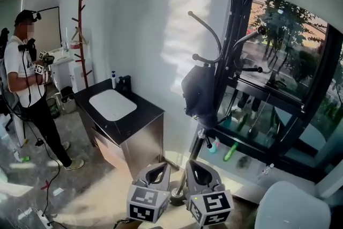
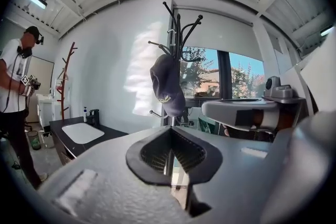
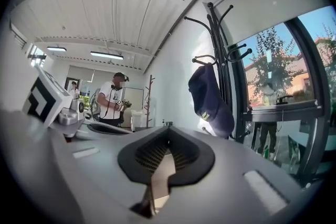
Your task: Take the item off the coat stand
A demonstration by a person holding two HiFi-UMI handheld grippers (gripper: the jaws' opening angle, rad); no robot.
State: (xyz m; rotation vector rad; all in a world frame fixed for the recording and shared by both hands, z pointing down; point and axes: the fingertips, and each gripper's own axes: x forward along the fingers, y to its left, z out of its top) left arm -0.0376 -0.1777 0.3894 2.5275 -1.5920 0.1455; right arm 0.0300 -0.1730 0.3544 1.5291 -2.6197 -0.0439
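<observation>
A dark navy cap (image 1: pixel 199 91) hangs from a lower hook of the black coat stand (image 1: pixel 234 29), beside the window. Both grippers sit low in the head view, in front of the stand's base and well below the cap. My left gripper (image 1: pixel 156 171) is shut with nothing in it, and so is my right gripper (image 1: pixel 199 171) next to it. In the left gripper view the cap (image 2: pixel 167 84) hangs straight ahead above the closed left gripper (image 2: pixel 170 132). The right gripper view has the cap (image 3: pixel 210 98) up and to the right of the closed right gripper (image 3: pixel 168 132).
A black cabinet (image 1: pixel 140 125) with a white basin stands against the wall left of the stand. A person (image 1: pixel 28 80) holding grippers stands at far left near a wooden coat stand (image 1: pixel 81 35). A large window (image 1: pixel 292 78) is behind the black stand. A white rounded object (image 1: pixel 292 207) lies at bottom right.
</observation>
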